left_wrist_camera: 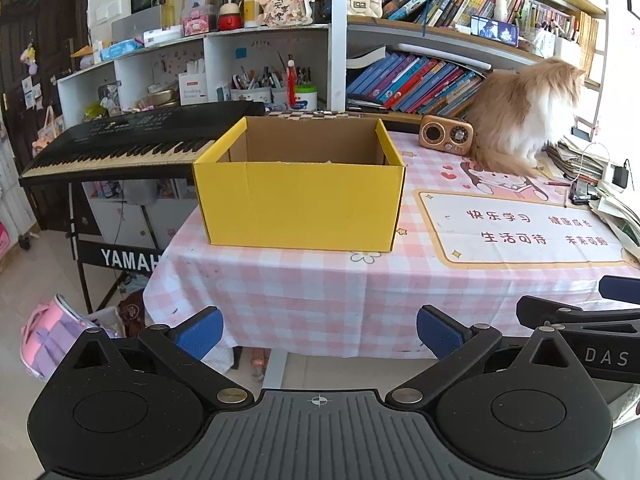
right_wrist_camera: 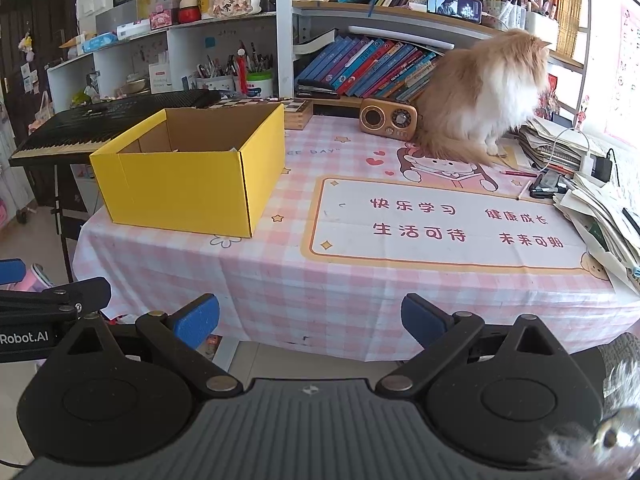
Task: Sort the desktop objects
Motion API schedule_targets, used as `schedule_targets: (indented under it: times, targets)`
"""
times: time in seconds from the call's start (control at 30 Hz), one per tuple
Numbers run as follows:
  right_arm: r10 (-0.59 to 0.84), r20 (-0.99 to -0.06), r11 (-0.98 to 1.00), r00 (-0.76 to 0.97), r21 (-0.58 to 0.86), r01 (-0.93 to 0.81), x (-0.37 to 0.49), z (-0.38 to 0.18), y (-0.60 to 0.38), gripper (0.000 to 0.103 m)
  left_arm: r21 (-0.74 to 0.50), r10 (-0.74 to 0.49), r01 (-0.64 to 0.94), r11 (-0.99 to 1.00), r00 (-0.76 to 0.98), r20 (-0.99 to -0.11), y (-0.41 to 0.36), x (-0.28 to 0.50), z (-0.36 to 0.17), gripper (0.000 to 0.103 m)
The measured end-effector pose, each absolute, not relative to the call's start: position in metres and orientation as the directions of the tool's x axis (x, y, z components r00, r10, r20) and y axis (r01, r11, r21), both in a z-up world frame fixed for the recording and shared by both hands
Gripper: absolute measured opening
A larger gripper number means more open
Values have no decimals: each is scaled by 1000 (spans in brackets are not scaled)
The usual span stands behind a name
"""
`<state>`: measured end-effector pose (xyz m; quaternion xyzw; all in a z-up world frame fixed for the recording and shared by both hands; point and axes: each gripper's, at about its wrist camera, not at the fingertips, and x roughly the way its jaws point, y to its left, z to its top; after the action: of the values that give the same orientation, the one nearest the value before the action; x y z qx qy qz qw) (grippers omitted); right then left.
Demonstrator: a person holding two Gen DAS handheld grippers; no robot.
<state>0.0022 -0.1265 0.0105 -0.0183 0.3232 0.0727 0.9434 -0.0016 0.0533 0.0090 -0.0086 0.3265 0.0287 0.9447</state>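
keyboard [left_wrist_camera: 132, 140]: black, long & flat w/ white keys, just left of yellow box; left view shows its stand w/ white lettering, right view only the keys end.
yellow box [left_wrist_camera: 300, 200]: open-top cardboard, yellow outside, plain brown inside, rectangular; sits on table nr its left edge. Right view looks further down into it; contents too unclear to tell in either.
left gripper [left_wrist_camera: 319, 332]: jaws spread wide, nothing btwn them; blue textured pads [left_wrist_camera: 200, 330] on black arms; held off the table's front edge, in front of the box. Right view catches only its side, at far left.
table [left_wrist_camera: 320, 292]: pink/white check cloth w/ cartoon print & cream panel of red characters to right of box.
right gripper [right_wrist_camera: 310, 320]: jaws wide apart, empty; same blue pads [right_wrist_camera: 196, 318]; front of table, right of box. Left view shows only its black arm at far right.
radio [right_wrist_camera: 388, 118]: small, rounded, tan-brown, two round dials; behind & right of box, touching cat's fur.
cat [right_wrist_camera: 480, 92]: long fluffy orange/white fur, sitting on table well right of box, facing away.
papers [right_wrist_camera: 600, 216]: messy stack far right of box; right view shows more, plus pens beside it.
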Motion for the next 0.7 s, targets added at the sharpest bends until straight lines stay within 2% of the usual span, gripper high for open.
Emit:
schedule_targets:
  times: [0.7]
  targets:
    - [126, -621, 990, 773, 22, -143, 6, 9, -129, 98, -8, 47, -67, 998, 773, -632, 56, 3, 6, 103]
